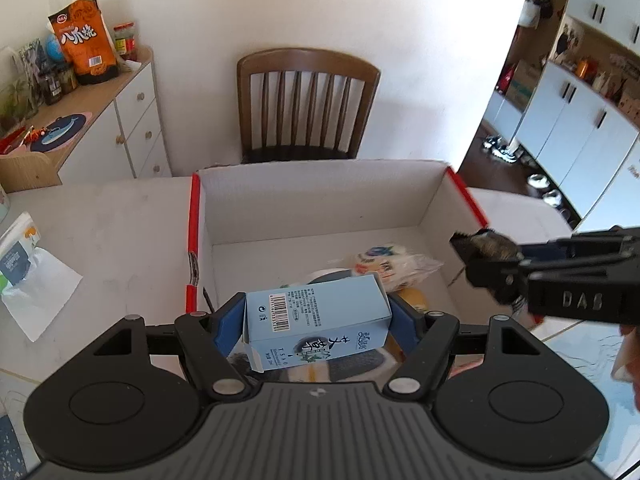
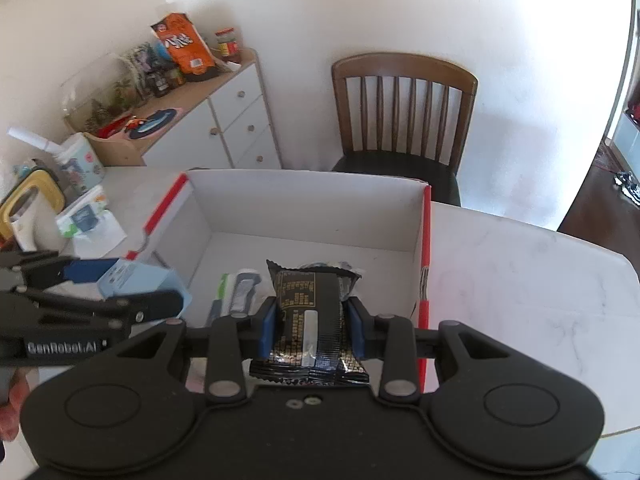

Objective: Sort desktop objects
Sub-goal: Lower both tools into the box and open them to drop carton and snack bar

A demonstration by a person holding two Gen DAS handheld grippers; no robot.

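My left gripper (image 1: 316,320) is shut on a light blue carton (image 1: 316,322) with a barcode, held over the near edge of the open white cardboard box (image 1: 320,196) with red rims. Inside the box lie a clear-wrapped snack pack (image 1: 384,264) and other items partly hidden by the carton. My right gripper (image 2: 311,330) is shut on a black foil packet (image 2: 310,304) with gold print, also above the box (image 2: 304,208). In the right wrist view the left gripper (image 2: 120,292) with the blue carton (image 2: 140,278) shows at the left; in the left wrist view the right gripper (image 1: 492,264) comes in from the right.
A wooden chair (image 1: 306,104) stands behind the table. A white drawer cabinet (image 1: 132,120) with an orange snack bag (image 1: 86,40) and jars is at the left. White paper packets (image 1: 24,264) lie on the marble table (image 2: 520,264). A yellow-rimmed container (image 2: 32,200) sits far left.
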